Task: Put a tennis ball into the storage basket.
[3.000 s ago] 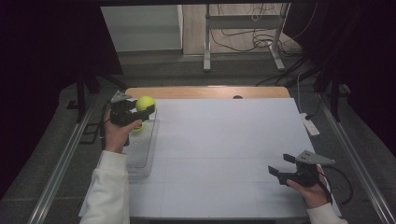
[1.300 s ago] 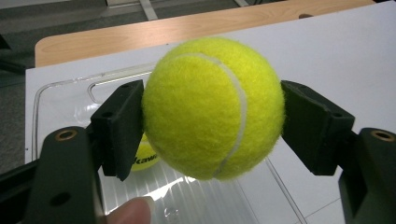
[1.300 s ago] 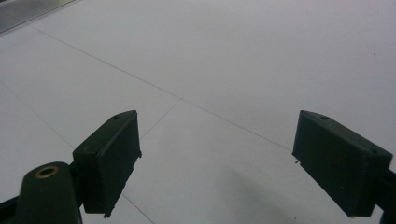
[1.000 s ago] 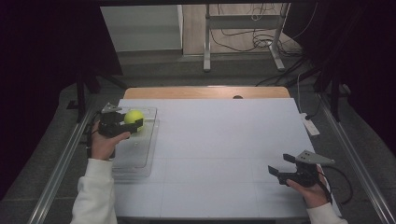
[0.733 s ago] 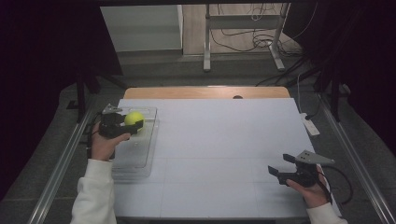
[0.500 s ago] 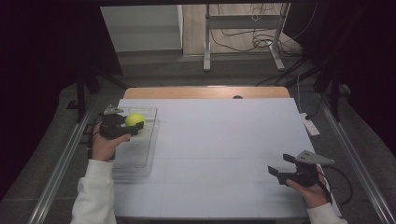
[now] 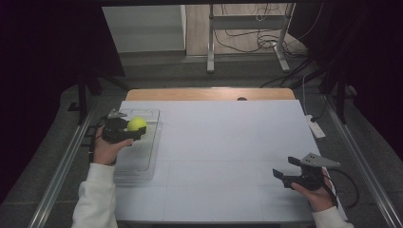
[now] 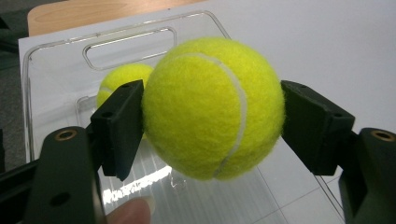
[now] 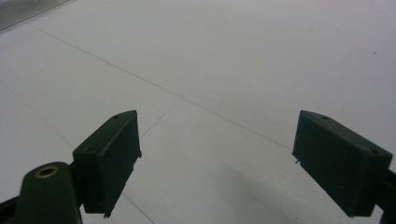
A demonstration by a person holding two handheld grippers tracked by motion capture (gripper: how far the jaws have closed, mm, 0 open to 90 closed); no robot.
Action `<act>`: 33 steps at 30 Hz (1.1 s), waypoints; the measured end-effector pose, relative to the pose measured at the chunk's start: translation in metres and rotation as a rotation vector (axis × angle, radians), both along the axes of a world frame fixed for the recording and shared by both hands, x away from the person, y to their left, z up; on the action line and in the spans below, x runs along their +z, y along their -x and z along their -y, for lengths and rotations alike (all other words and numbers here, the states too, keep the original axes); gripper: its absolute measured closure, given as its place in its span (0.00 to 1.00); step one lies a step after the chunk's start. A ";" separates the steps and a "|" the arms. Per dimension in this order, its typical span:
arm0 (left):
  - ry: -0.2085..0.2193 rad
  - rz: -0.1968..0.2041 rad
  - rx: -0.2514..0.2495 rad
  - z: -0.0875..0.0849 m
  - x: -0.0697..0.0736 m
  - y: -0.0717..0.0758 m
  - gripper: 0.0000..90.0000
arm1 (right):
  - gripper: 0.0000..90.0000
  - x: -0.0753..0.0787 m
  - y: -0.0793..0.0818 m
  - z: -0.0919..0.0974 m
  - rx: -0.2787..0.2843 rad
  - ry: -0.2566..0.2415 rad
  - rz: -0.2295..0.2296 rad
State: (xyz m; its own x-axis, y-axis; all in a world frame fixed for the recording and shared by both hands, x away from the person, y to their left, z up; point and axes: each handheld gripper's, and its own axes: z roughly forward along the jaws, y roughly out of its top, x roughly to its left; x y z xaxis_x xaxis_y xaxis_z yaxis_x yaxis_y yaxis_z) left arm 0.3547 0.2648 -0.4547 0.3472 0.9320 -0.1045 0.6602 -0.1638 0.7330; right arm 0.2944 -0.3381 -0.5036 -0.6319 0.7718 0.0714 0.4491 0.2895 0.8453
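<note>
Left gripper [image 8: 212,112] clamps a tennis ball [image 8: 212,107], both pads pressing its sides, held above the clear plastic tray [image 7: 142,156] at the table's [image 7: 228,142] 9 o'clock edge. Second ball [image 8: 121,79] lies in the tray. Right gripper [image 9: 217,154] at 4 o'clock, jaws wide apart, nothing between them.

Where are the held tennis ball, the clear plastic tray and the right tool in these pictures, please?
held tennis ball [image 8: 212,107]: left gripper view, middle of its fuzzy front.
clear plastic tray [image 7: 142,159]: high view, bare floor near its front.
right tool [image 9: 215,163]: right gripper view, midway between its open jaws.
</note>
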 end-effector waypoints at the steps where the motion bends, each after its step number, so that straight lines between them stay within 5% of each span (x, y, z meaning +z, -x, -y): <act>1: 0.001 -0.004 0.003 -0.001 -0.001 0.000 0.30 | 0.17 0.000 0.000 0.000 0.000 0.000 0.000; 33: -0.080 -0.089 0.058 -0.015 -0.017 -0.003 0.30 | 0.17 -0.001 -0.001 0.000 0.000 0.002 -0.003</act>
